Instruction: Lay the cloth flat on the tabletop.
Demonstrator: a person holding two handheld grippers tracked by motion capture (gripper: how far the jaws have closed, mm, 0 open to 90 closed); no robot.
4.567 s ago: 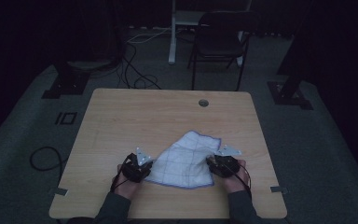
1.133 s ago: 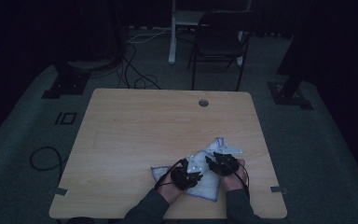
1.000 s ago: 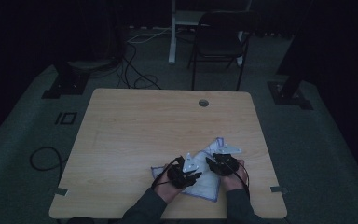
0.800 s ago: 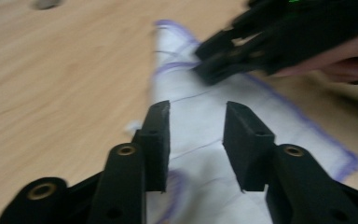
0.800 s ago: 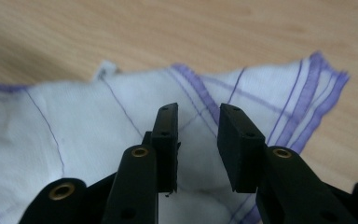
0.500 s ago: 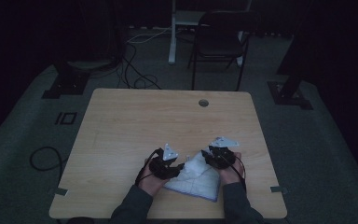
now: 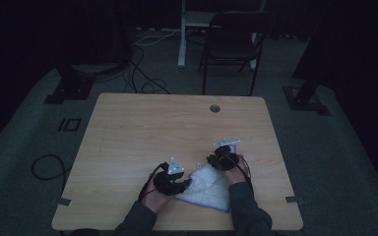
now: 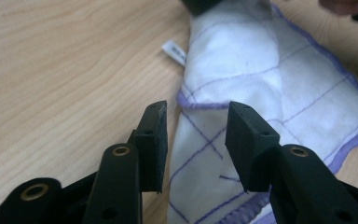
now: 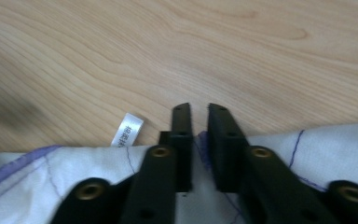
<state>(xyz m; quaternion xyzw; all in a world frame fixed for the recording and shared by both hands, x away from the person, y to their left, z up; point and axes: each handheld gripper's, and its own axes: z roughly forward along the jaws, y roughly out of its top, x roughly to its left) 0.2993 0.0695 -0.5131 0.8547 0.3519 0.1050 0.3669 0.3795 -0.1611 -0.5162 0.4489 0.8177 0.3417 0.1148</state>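
The white cloth (image 7: 205, 186) lay folded near the table's (image 7: 142, 132) front edge. The right claw (image 9: 198, 125) had just closed, pinching the cloth's edge beside its label (image 9: 127, 129). The left claw (image 8: 195, 140) hung spread over the cloth's near fold. A folding step seemed underway; next, the left claw likely needed to pinch its corner.

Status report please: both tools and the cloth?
Right tool shut on cloth edge. Left tool open over folded cloth. Table unobstructed.
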